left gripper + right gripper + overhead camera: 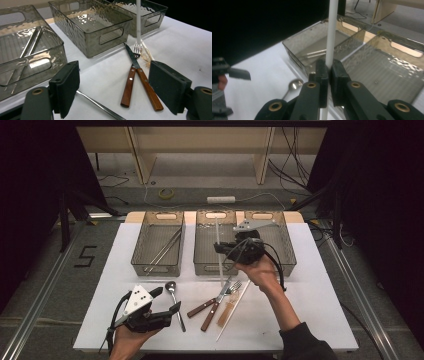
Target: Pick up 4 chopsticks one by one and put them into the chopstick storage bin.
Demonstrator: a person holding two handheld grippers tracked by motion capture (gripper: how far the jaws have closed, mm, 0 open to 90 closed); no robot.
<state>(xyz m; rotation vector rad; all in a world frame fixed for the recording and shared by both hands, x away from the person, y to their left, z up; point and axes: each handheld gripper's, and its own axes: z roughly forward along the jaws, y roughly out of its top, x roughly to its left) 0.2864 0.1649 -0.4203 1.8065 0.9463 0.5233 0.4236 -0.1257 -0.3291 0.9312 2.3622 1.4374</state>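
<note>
My right gripper (222,248) is shut on a long white stick (219,251), held nearly upright over the front of the middle bin (202,255). The right gripper view shows the pads (322,71) pinching that stick (331,32). My left gripper (167,301) hovers low at the table's front left, open with nothing between its jaws. Its own view (117,90) looks toward a wooden-handled knife (147,87) and fork (128,86), which lie crossed on the white table. A metal spoon (172,289) lies just beside the left jaws, its handle (100,107) passing under them.
Three smoky plastic bins stand in a row at the back: the left bin (140,255) holds thin metal sticks (167,246), and the right bin (289,251) sits behind my right hand. A wrapped tan utensil (227,312) and another white stick (239,301) lie beside the knife.
</note>
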